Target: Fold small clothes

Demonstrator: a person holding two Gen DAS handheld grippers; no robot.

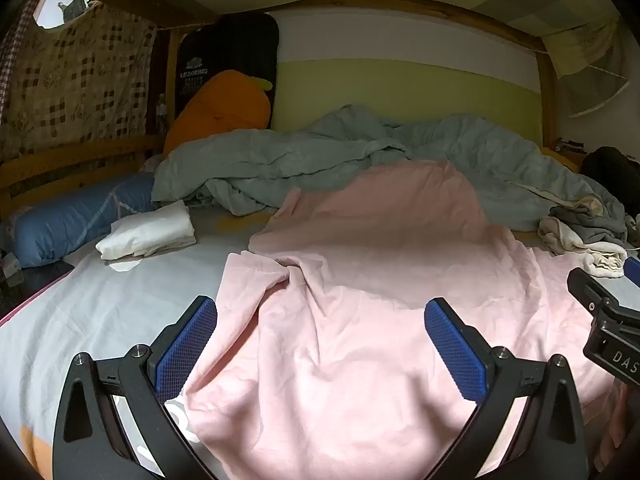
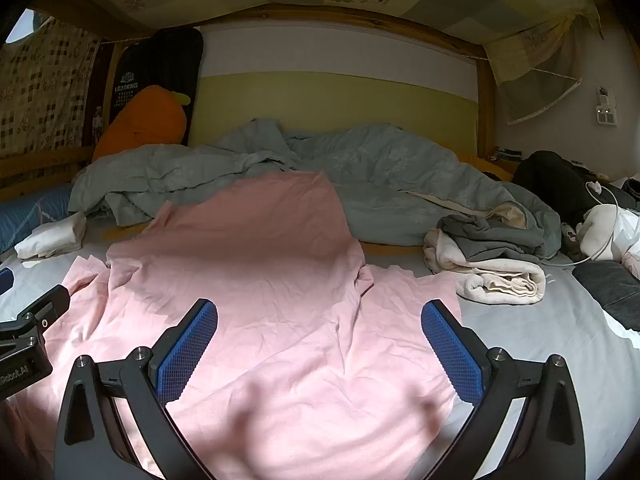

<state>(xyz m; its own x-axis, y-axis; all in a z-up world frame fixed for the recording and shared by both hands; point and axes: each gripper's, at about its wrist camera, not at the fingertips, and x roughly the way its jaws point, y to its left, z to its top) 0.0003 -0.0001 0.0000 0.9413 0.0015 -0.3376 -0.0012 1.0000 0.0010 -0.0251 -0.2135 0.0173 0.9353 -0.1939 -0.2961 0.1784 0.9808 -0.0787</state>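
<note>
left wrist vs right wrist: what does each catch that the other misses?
Left wrist only: the open left claw head-on and dark floor at the bed's left edge.

Right wrist only: the open right claw head-on, a wall socket, a white cable and a dark pile at far right.

Both: the pink shirt spread on the bed, the grey-green quilt, the orange carrot pillow, folded white cloth, and the grey and cream clothes heap.

A: Where does the shirt (image 2: pixel 256 288) lie?
B: On the bed (image 2: pixel 540 332), in the middle, with the blanket (image 2: pixel 360 168) behind it.
A: And beside it?
B: Folded clothes (image 1: pixel 148 232) lie left, a clothes pile (image 2: pixel 492 264) lies right.
</note>
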